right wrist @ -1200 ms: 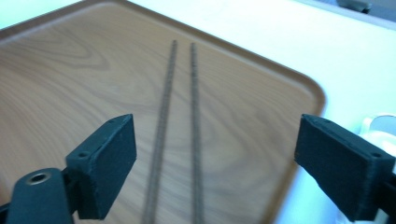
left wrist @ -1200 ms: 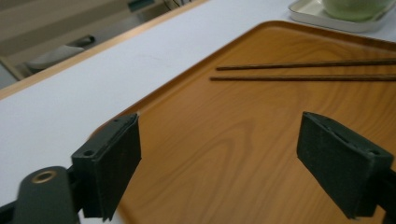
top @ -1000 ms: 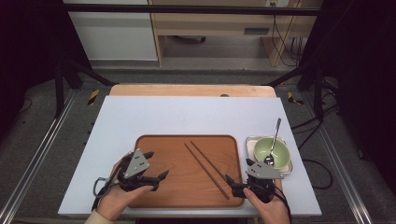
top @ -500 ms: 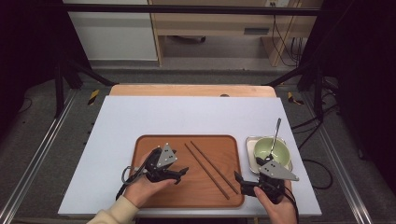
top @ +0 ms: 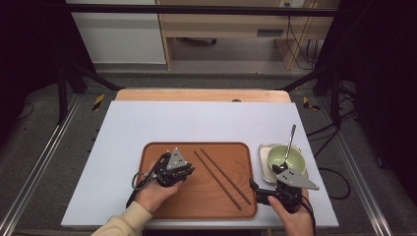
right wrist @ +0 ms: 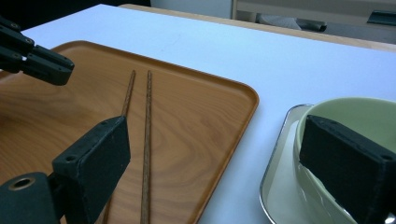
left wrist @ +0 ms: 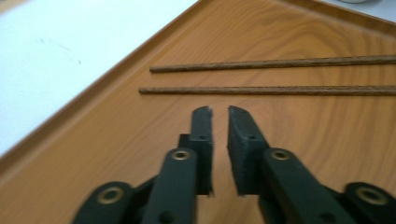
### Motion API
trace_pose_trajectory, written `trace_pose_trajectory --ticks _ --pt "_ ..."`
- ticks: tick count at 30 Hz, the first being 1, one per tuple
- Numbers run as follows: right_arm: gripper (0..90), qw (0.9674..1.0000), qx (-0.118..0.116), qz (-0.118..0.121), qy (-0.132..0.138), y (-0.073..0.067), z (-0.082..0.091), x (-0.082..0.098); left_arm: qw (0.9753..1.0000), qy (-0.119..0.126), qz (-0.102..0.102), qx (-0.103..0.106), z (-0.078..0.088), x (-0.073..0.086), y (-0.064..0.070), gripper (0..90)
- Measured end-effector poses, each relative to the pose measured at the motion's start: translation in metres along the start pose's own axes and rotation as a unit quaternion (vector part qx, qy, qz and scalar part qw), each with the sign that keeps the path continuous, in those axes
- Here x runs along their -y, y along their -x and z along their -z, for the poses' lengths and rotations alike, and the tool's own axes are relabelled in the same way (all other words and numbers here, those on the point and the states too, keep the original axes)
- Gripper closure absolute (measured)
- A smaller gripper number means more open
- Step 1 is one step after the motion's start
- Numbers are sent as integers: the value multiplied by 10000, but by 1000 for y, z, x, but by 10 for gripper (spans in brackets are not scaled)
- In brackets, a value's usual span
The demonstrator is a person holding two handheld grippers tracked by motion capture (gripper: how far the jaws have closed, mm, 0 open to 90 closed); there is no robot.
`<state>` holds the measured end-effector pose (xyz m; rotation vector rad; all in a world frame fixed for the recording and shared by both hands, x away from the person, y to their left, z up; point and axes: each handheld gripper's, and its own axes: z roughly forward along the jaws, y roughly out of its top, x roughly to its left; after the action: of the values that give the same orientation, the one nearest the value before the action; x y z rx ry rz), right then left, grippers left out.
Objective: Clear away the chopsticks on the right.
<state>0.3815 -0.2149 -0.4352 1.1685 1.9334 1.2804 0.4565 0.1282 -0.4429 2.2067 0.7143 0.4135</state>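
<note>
Fingers (left wrist: 201, 135) of left gripper (left wrist: 219, 112) just closing, nearly shut, empty | above tray (left wrist: 116, 140), near chopsticks (left wrist: 280, 90) | right gripper (right wrist: 210, 154) wide open, empty, beside bowl (right wrist: 364, 112)

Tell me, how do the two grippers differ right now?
The left gripper has just been closing; its jaws stand nearly together with nothing between them, while the right gripper gapes wide. The left hovers over the tray, short of the chopsticks; the right sits beside the bowl. Both have black jaws.
</note>
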Motion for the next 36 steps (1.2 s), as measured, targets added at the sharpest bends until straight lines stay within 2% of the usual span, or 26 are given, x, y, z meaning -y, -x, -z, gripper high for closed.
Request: trace_pose_trajectory --ticks 3,7,11,20,25,31,36 --pt "93 10000 14 -38 -31 0 0 0 9995 -183 227 129 -10 0 -5 876" --pt "97 10000 52 -22 16 1 0 0 9990 -281 308 163 -20 -1 -5 899" --pt "101 10000 36 -46 20 2 0 0 9988 -375 279 153 -31 -3 -3 900" --pt "110 10000 16 -35 -40 1 0 0 9988 -328 346 57 -52 -11 -5 899" --pt "113 10000 -17 -20 -55 1 -1 0 9987 -384 331 43 -64 -17 -3 899" --pt "114 10000 -53 -56 -59 1 -1 1 9990 -301 303 106 -75 -26 -2 900" --pt "116 9999 -59 -50 -96 1 -2 1 9992 -313 167 174 -84 -34 1 900"
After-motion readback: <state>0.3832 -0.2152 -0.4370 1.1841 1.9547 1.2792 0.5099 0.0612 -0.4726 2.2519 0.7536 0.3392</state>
